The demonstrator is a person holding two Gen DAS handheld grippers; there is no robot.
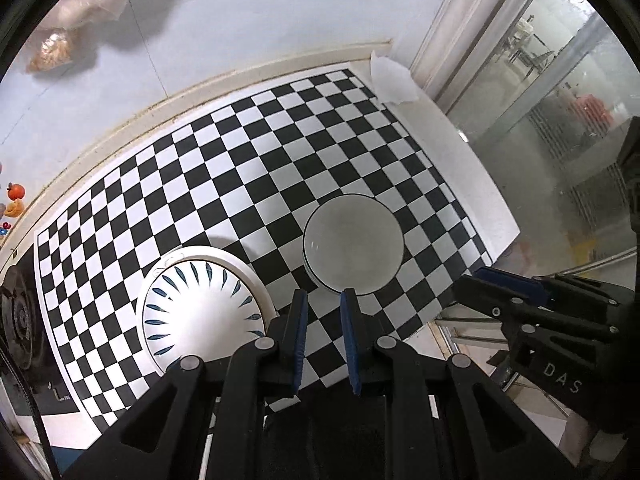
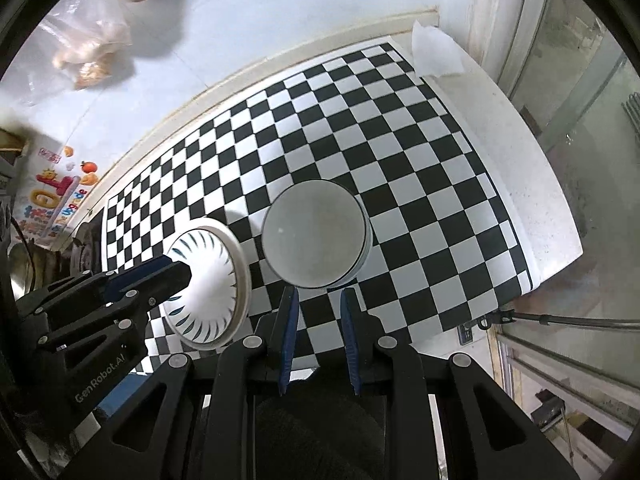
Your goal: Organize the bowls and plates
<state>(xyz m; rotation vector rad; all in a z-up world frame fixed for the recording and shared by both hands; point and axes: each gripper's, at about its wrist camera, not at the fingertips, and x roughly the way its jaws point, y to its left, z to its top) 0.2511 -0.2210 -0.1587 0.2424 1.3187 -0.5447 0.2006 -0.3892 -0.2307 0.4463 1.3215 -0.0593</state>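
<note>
Patterned bowl (image 1: 202, 308), nested in a white plate (image 1: 256, 276), and plain bowls (image 1: 352, 244), stacked, side by side on checkered mat (image 1: 240, 160). Glazed ceramic: stiff, slick, breakable; best gripped at rims. Left gripper (image 1: 323, 340) clenched, empty; right gripper (image 2: 318, 334) narrowly parted, empty. Both held above, pointing steeply down.

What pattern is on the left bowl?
White bowl with dark blue leaf-shaped strokes ringing it; clearest in the left wrist view.

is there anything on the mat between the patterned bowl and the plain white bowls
No. In the left wrist view only bare checkered mat separates the patterned bowl from the plain white bowls. The right wrist view shows the same narrow gap.
</note>
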